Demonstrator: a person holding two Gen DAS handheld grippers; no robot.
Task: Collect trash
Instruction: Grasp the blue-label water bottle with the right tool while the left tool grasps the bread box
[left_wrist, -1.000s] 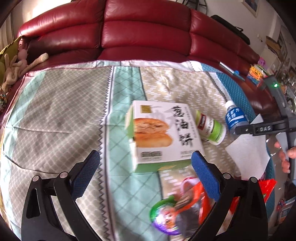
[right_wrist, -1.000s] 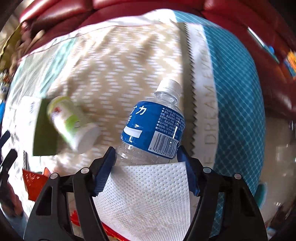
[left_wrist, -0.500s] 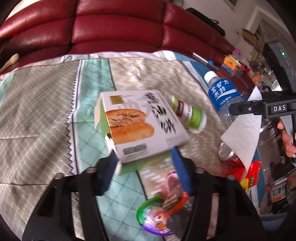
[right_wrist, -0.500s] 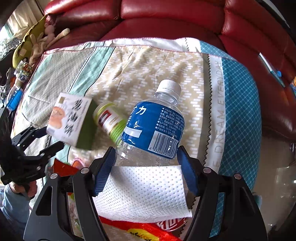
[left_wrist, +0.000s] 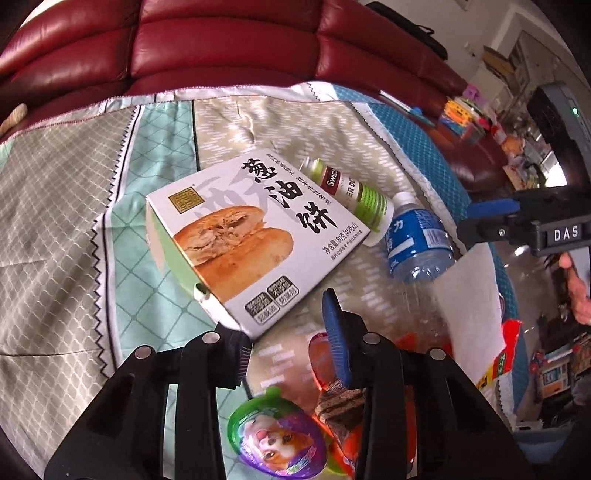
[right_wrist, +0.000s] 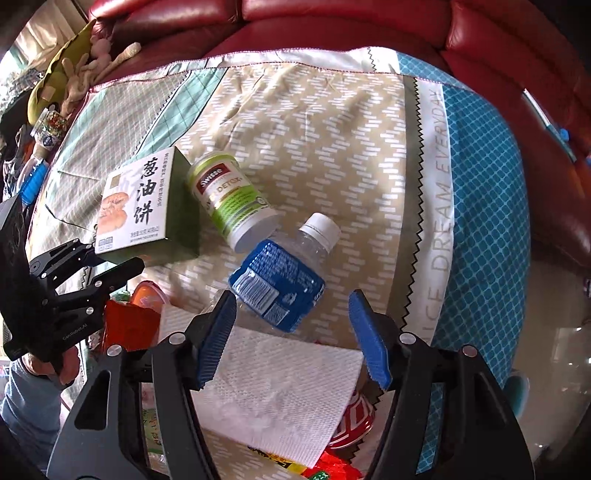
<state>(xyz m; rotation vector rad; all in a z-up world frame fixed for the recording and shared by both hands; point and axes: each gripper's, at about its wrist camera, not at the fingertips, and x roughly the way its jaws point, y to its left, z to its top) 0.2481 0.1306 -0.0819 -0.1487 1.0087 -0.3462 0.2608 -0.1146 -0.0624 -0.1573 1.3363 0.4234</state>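
My left gripper (left_wrist: 284, 332) is shut on the near corner of a white and green pancake box (left_wrist: 255, 236) and holds it tilted above the cloth; the box also shows in the right wrist view (right_wrist: 144, 210). My right gripper (right_wrist: 291, 336) is open. A clear water bottle with a blue label (right_wrist: 280, 284) lies loose between its fingers, on the trash pile; it also shows in the left wrist view (left_wrist: 417, 243). A green and white Swisse bottle (right_wrist: 232, 203) lies beside the box. A white paper towel (right_wrist: 280, 391) lies under the right gripper.
A patterned cloth (right_wrist: 332, 129) covers the table, with a red leather sofa (left_wrist: 221, 44) behind. A purple jelly cup (left_wrist: 277, 439), orange and red wrappers (left_wrist: 332, 406) and a red can (right_wrist: 351, 424) lie in the near pile.
My right gripper has opened and let go of the water bottle, which now lies on its side. My left gripper has lifted the box further and swung it right.
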